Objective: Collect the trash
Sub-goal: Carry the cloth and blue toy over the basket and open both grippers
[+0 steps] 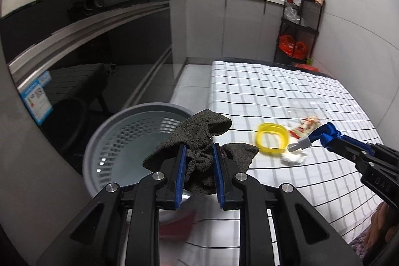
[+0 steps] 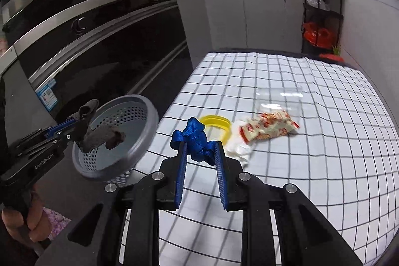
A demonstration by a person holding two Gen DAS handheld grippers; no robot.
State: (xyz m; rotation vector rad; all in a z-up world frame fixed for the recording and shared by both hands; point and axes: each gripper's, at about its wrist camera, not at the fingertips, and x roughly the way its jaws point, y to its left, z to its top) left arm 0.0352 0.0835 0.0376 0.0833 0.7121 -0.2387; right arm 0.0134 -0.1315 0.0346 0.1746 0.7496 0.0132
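My left gripper (image 1: 198, 153) is shut on a dark grey rag (image 1: 199, 141) and holds it over the rim of a grey perforated bin (image 1: 119, 141); both also show in the right wrist view, the rag (image 2: 99, 136) in front of the bin (image 2: 139, 121). My right gripper (image 2: 200, 153) is shut on a crumpled blue strap (image 2: 194, 138) above the checked tablecloth (image 2: 299, 166); it shows in the left wrist view (image 1: 324, 137). On the cloth lie a yellow plastic ring (image 2: 217, 125), a white tissue (image 2: 239, 148), a red-and-white snack wrapper (image 2: 269, 129) and a clear plastic piece (image 2: 281, 99).
A dark oven front (image 2: 99, 54) runs along the left. Grey cabinets (image 2: 237, 16) with a counter stand at the back. A black shelf rack (image 2: 321, 16) with red bags stands at the back right against the wall.
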